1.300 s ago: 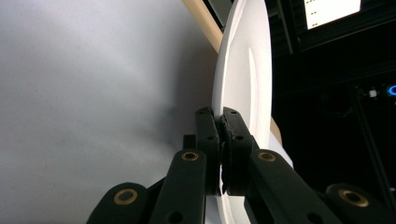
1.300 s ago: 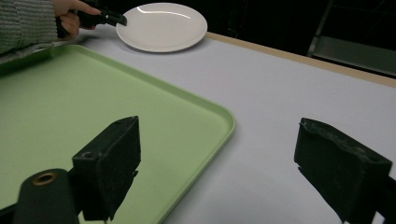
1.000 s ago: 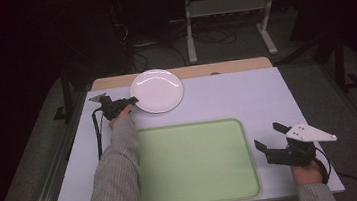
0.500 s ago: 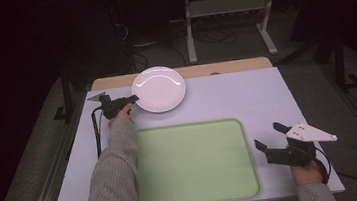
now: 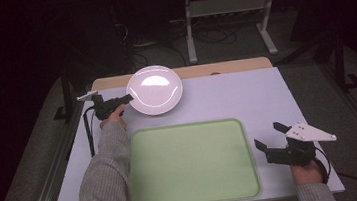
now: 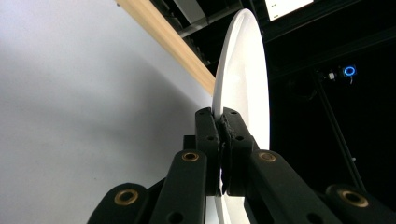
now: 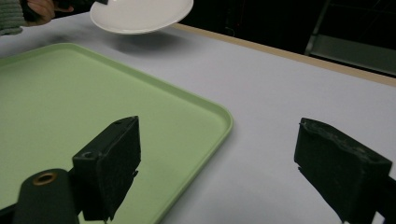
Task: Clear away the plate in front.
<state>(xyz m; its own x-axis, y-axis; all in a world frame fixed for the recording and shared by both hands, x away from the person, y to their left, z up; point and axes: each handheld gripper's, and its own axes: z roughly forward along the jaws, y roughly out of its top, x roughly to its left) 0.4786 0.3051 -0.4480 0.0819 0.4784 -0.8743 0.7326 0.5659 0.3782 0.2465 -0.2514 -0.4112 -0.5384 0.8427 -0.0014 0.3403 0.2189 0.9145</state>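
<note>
The left gripper (image 5: 127, 100) is pinching the white plate (image 5: 154, 89) by its near rim, lifted off the desk (image 5: 246, 93) beyond the green tray (image 5: 191, 163), its placing undone, while the right gripper (image 5: 271, 138) is waiting, jaws apart and empty.

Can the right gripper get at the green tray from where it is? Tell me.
Probably yes. The right gripper sits open just beside the green tray's right rim, with bare table between them; the white plate is far off, in the left gripper.
</note>
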